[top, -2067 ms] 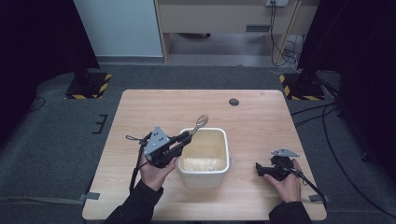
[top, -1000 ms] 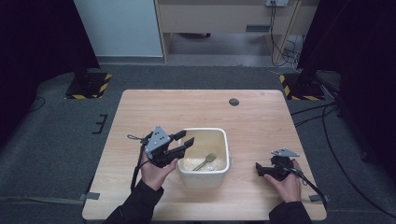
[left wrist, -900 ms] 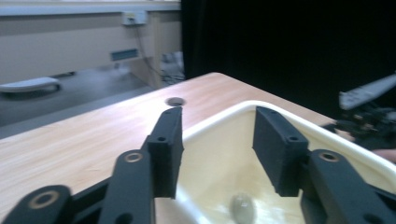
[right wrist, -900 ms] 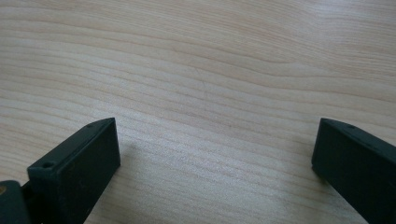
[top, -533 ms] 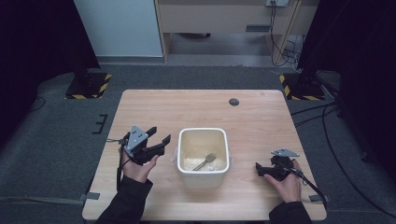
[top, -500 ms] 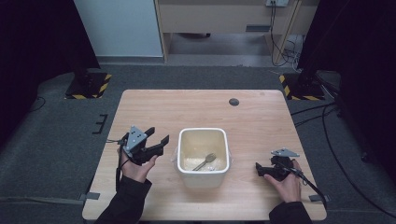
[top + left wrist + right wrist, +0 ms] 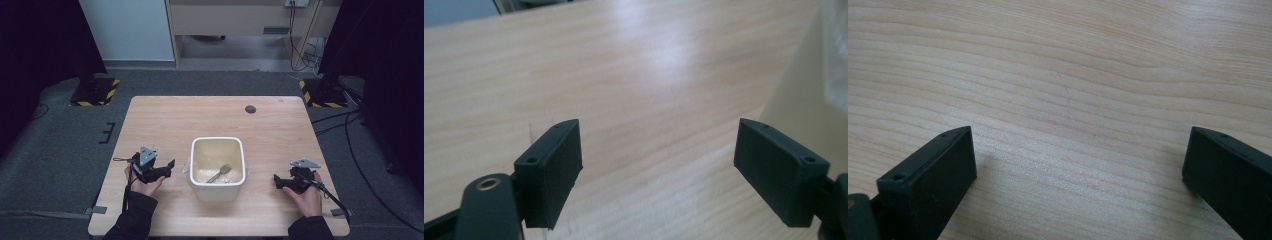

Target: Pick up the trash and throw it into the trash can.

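I saw the white tub (image 7: 218, 167) near the table's (image 7: 200, 115) front edge, a spoon (image 7: 220, 173) lying inside it (bowl end up). My left gripper (image 7: 170, 167) sat just left of the tub, my right gripper (image 7: 276, 181) to its right; both had jaws spread wide, holding nothing.

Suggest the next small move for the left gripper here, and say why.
Probably none beyond resting: the spoon lies inside the white tub, and the left gripper sits beside it with jaws open and empty over bare table.
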Demonstrator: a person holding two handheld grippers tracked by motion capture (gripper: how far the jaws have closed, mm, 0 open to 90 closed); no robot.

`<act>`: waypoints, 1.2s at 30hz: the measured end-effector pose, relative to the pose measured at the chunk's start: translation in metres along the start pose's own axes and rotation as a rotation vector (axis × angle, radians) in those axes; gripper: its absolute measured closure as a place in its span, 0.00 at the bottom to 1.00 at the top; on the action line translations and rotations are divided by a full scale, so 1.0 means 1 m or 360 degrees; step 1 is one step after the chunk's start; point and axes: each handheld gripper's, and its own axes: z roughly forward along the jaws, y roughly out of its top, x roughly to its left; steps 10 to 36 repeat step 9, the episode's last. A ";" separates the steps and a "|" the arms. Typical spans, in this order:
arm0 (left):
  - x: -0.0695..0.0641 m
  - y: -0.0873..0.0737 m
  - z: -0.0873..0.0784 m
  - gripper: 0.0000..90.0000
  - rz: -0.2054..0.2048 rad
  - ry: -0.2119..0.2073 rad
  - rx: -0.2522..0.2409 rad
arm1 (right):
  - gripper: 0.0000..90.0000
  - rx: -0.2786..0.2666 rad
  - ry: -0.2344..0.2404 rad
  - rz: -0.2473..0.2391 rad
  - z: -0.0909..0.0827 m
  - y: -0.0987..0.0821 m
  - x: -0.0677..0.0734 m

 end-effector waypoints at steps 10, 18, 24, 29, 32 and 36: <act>0.005 -0.020 0.005 0.18 0.0000 0.0028 0.0155 | 0.01 0.0000 0.0001 0.0004 0.000 0.000 0.000; 0.005 -0.020 0.005 0.18 0.0000 0.0028 0.0155 | 0.01 0.0000 0.0001 0.0004 0.000 0.000 0.000; 0.005 -0.020 0.005 0.18 0.0000 0.0028 0.0155 | 0.01 0.0000 0.0001 0.0004 0.000 0.000 0.000; 0.005 -0.020 0.005 0.18 0.0000 0.0028 0.0155 | 0.01 0.0000 0.0001 0.0004 0.000 0.000 0.000; 0.005 -0.020 0.005 0.18 0.0000 0.0028 0.0155 | 0.01 0.0000 0.0001 0.0004 0.000 0.000 0.000; 0.005 -0.020 0.005 0.18 0.0000 0.0028 0.0155 | 0.01 0.0000 0.0001 0.0004 0.000 0.000 0.000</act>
